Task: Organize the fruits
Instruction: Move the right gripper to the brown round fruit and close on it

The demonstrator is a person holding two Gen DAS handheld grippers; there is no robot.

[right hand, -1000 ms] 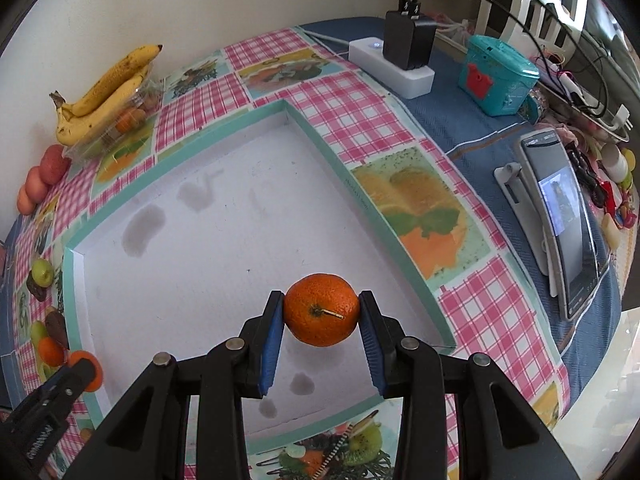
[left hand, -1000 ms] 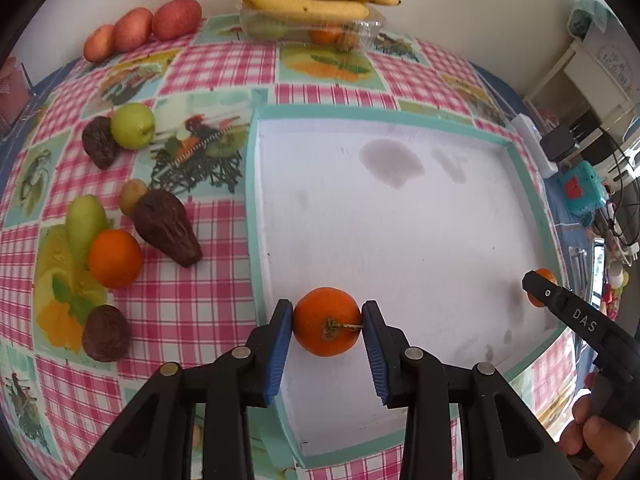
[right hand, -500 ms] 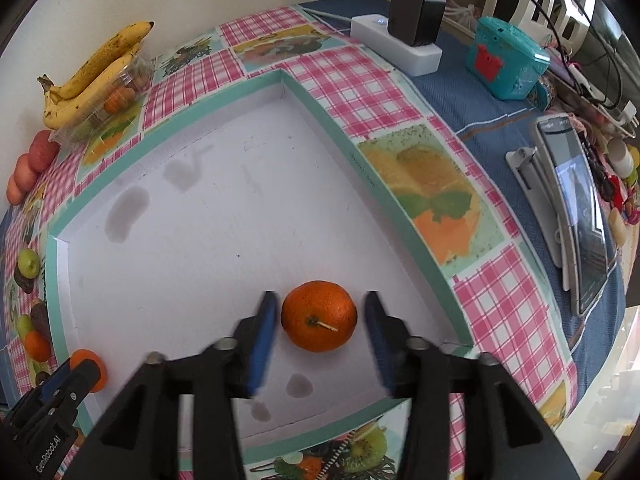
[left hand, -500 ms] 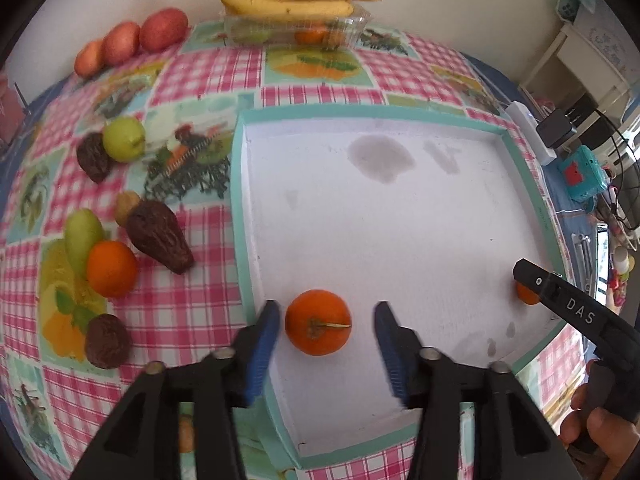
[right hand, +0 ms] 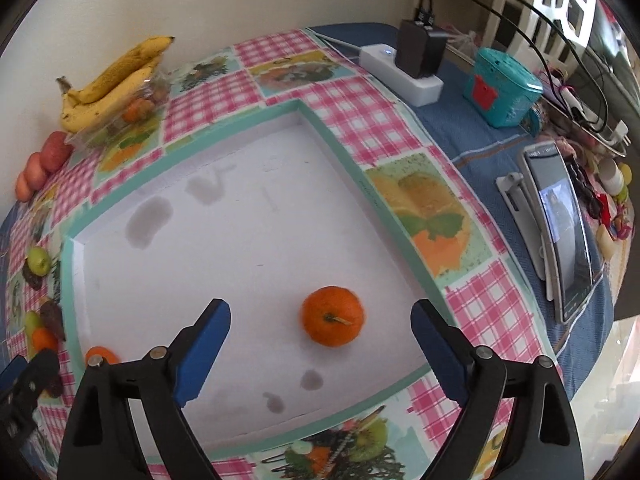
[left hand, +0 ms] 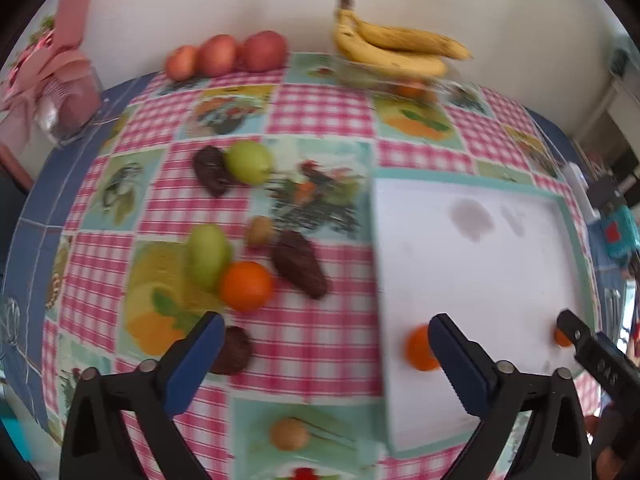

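Note:
My left gripper (left hand: 326,332) hangs over the checked cloth with its jaws opening wide and nothing between them. The orange (left hand: 418,348) it carried lies on the white tray (left hand: 480,272), half hidden behind its right finger. My right gripper (right hand: 320,320) is also opening. Its orange (right hand: 332,316) rests on the tray (right hand: 240,240) between the jaws, untouched. Loose on the cloth lie another orange (left hand: 246,286), a green pear (left hand: 208,256), a dark avocado (left hand: 300,264), a green apple (left hand: 248,162) and a dark round fruit (left hand: 234,350).
Bananas (left hand: 392,48) lie on a clear box at the back, with red apples (left hand: 224,56) to their left. A napkin holder (left hand: 60,92) stands far left. Right of the tray are a power strip (right hand: 404,68), a teal box (right hand: 504,88) and a phone on a stand (right hand: 560,232).
Both grippers opened and let go of their oranges, which now lie on the tray. The left gripper rose and swung left over the loose fruit. The right one stayed put.

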